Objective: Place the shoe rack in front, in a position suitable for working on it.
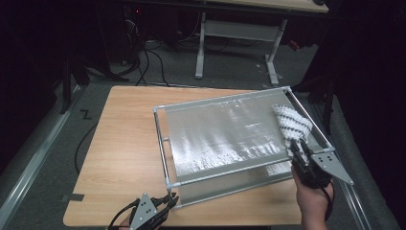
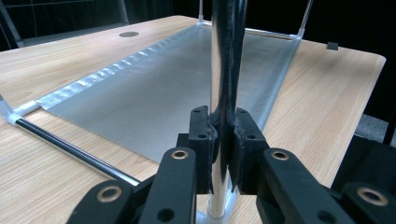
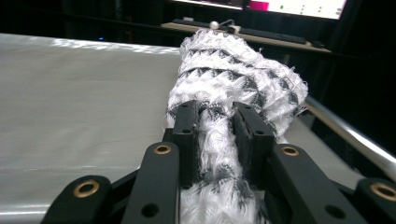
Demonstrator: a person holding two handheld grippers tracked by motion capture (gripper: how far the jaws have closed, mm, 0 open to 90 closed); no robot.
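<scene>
Two grippers busy at the wooden table (image 1: 124, 139): left gripper (image 1: 168, 200) sits at the table's near edge, jaws clamped narrow round a chrome upright post (image 2: 227, 60) at the near-left corner of the metal frame (image 1: 162, 139), steadying it, while the right gripper (image 1: 298, 149) pinches a bunched white-and-black cloth (image 1: 292, 123) tight between its pads, near the frame's right rail and toward the table's right edge. Cloth lies on the silvery sheet (image 1: 225, 132) stretched across the frame, at its right end; most of the sheet's width is to the left of it, so my guess is the wipe has lots left to cover. Risks from here, imo: 1) cloth is held by a gathered middle w/ loose ends flopping past the pads, so dragging hard could pull it out of the grip or roll it under itself, leaving streaks instead of a clean pass; 2) sheet looks thin and slack-ish, so pressing down too much could dent or crease it, or scrape the pads on it if the cloth thins out; 3) right rail is just beside the cloth, so a stray fringe could snag on it; 4) if the left hold on the post slips, the frame prob slides across the table w/ each stroke
</scene>
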